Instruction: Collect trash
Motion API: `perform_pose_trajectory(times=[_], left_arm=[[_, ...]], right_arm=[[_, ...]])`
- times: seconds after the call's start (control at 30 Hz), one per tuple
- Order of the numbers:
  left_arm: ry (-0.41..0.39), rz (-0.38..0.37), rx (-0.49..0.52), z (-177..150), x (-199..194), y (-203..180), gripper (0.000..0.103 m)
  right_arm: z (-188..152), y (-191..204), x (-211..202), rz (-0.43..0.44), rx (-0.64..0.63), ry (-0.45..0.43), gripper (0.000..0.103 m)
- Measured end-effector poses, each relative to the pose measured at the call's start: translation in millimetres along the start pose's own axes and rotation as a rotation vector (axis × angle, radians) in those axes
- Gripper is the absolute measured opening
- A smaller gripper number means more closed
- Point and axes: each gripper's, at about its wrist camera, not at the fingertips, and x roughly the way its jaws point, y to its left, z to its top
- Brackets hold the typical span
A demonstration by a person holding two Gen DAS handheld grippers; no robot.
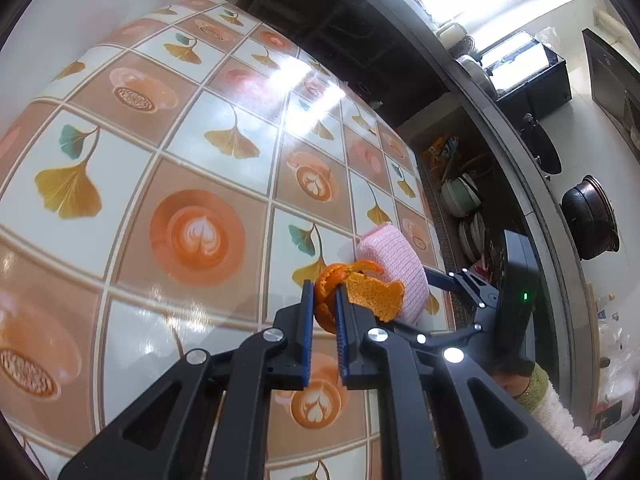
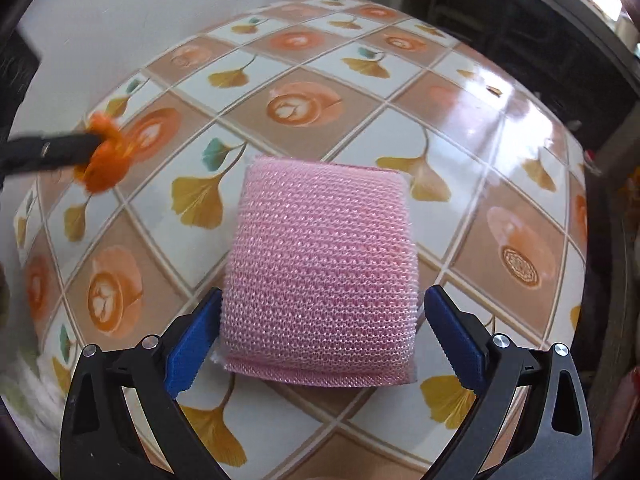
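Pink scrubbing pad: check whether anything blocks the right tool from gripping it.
Nothing visible does. The right tool is open, its fingers on either side of the pink scrubbing pad, which lies on the tiled tabletop. The orange peel is clamped in the left tool, off to the side.

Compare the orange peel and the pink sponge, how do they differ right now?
The orange peel is curled, ragged and bright orange; the pink sponge is a squarish, knitted-looking pad. The peel is far smaller than the sponge. The peel is pinched in the left hand-held gripper, while the sponge lies on the table between the right hand-held gripper's open jaws.
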Motion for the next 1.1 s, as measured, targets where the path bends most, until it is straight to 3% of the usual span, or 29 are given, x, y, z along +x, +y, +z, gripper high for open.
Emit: perform_pose_trajectory(times=[0.1,0.2,0.27,0.4,0.6,0.7,0.87,1.0,1.1], left_arm=[[-0.013,0.009,0.008,-8.4,-6.5,-2.8,0.009],[-0.025,0.024,0.023,-15.5,-11.4,-6.5,0.009],[-0.030,0.034,0.038,-20.1,-14.6,-10.5,0.009],[-0.040,0.037,0.054,-26.2,-20.0,-17.4,0.009],[-0.040,0.009,0.124,-30.2,-21.6,-51.3,0.009],[-0.022,-0.013,0.186,-31.5,-14.2,-77.7,0.009],[0.047,-0.070,0.339,-31.3,20.2,-145.1,0.009],[0.136,-0.122,0.471,-38.7,66.4,-208.4,0.009],[0.233,-0.158,0.539,-49.5,109.0,-251.8,0.009]], right_arm=[[1.8,4.5,1.3,-0.053,0.020,-0.017,0.087],[1.9,1.0,3.8,-0.042,0.065,-0.027,0.078],[0.0,1.6,0.9,-0.062,0.093,-0.038,0.077],[-7.8,-4.8,-16.7,-0.022,0.158,-0.073,0.076],[-48.9,-38.1,-80.0,0.011,0.338,-0.200,0.076],[-92.2,-59.2,-125.4,-0.040,0.430,-0.286,0.076],[-187.0,-107.6,-192.2,-0.253,0.632,-0.362,0.077],[-279.9,-140.9,-222.7,-0.398,0.845,-0.352,0.077],[-340.5,-155.4,-222.2,-0.431,0.988,-0.314,0.077]])
